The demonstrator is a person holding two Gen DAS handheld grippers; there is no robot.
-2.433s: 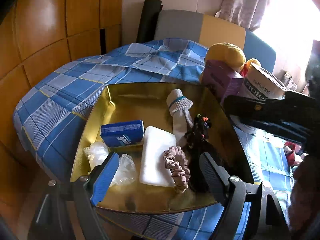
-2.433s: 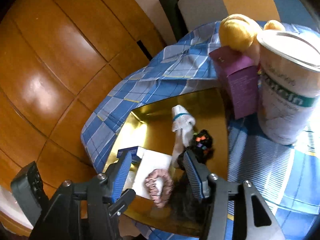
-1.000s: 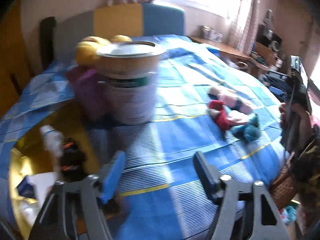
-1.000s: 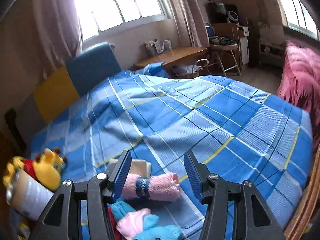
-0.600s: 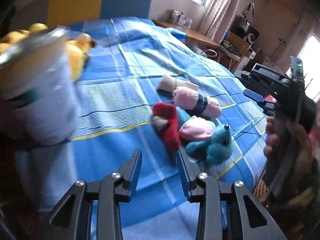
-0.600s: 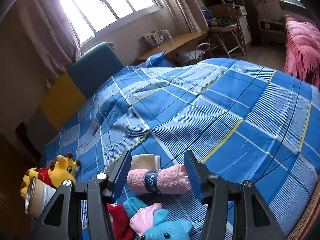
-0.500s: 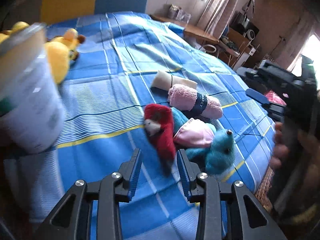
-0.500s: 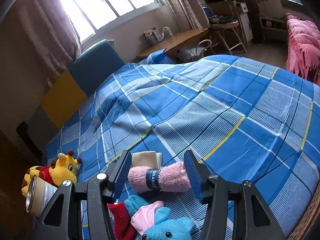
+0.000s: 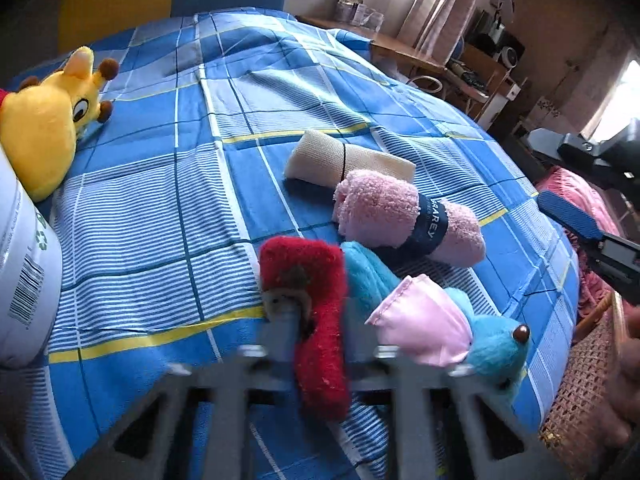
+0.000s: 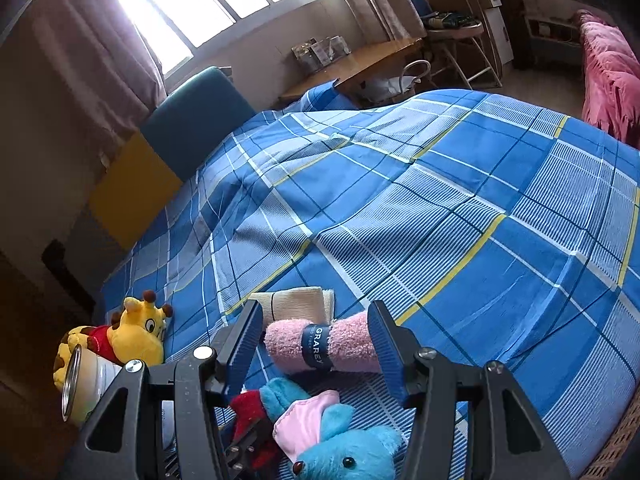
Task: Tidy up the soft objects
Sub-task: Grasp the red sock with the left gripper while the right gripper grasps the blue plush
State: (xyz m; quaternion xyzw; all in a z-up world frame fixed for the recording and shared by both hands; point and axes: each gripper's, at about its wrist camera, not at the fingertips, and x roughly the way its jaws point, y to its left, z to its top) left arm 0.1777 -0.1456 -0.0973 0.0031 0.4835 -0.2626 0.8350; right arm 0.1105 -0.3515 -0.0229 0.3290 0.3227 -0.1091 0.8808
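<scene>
A red plush piece (image 9: pixel 320 320) lies on the blue plaid bedspread (image 9: pixel 160 208), joined to a blue plush toy (image 9: pixel 492 344) with a pink part (image 9: pixel 424 328). My left gripper (image 9: pixel 320 320) is shut on the red plush piece; its fingers are motion-blurred. A rolled pink towel (image 9: pixel 404 216) with a dark band and a rolled cream cloth (image 9: pixel 344 160) lie just beyond. My right gripper (image 10: pixel 316 340) is open, its fingers framing the pink towel (image 10: pixel 320 344) from above; the blue toy (image 10: pixel 344 448) and red piece (image 10: pixel 248 408) show below it.
A yellow giraffe plush (image 9: pixel 48 120) and a white tin (image 9: pixel 24 280) stand at the left. A blue and yellow headboard (image 10: pixel 168 152) is behind. A desk with chairs (image 10: pixel 360 64) and a pink blanket (image 10: pixel 608 80) lie beyond the bed.
Both grippers swung away from the gold tray to the soft toys. My left gripper narrowed, moved forward and closed on the red plush piece. My right gripper dropped slightly toward the pink towel.
</scene>
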